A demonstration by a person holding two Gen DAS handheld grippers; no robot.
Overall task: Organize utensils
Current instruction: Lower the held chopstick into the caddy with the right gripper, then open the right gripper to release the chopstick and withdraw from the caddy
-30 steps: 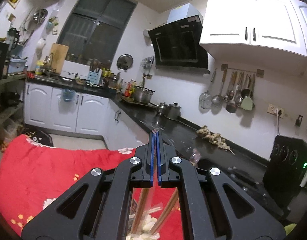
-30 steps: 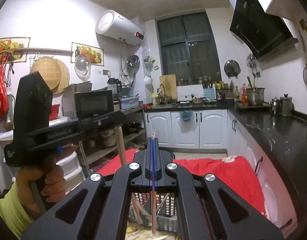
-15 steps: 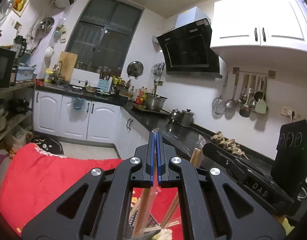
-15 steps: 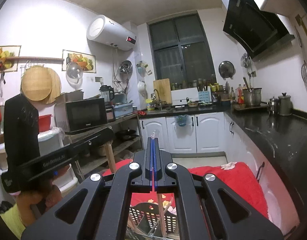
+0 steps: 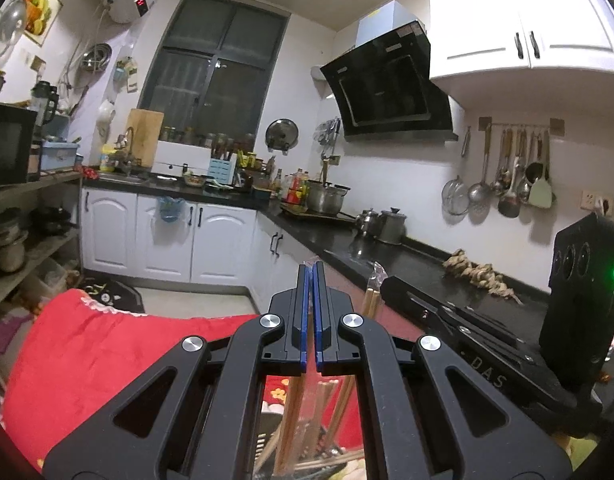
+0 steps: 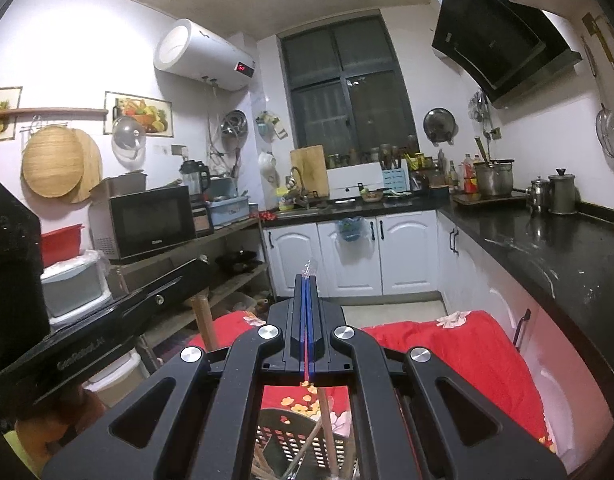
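My left gripper [image 5: 310,270] is shut on a clear plastic sleeve of wooden chopsticks [image 5: 307,408], which hangs down below the fingers. My right gripper [image 6: 306,278] is shut on the top edge of a clear sleeve with one wooden chopstick [image 6: 327,420] hanging under it. Below both is a grey slotted utensil basket [image 6: 283,440] on a red floral cloth [image 6: 459,344], with several chopsticks standing in it. The right gripper's body shows at the right of the left wrist view [image 5: 487,344]; the left gripper's body shows at the left of the right wrist view [image 6: 91,340].
A black kitchen counter [image 5: 387,256] runs along the right with pots and ginger root. White cabinets [image 6: 403,252] stand at the back. A shelf with a microwave [image 6: 147,220] is on the left. Ladles hang on the wall [image 5: 507,176].
Both grippers have risen and tilted upward, lifting their sleeved chopsticks higher over the basket. The two grippers have drawn a little apart.
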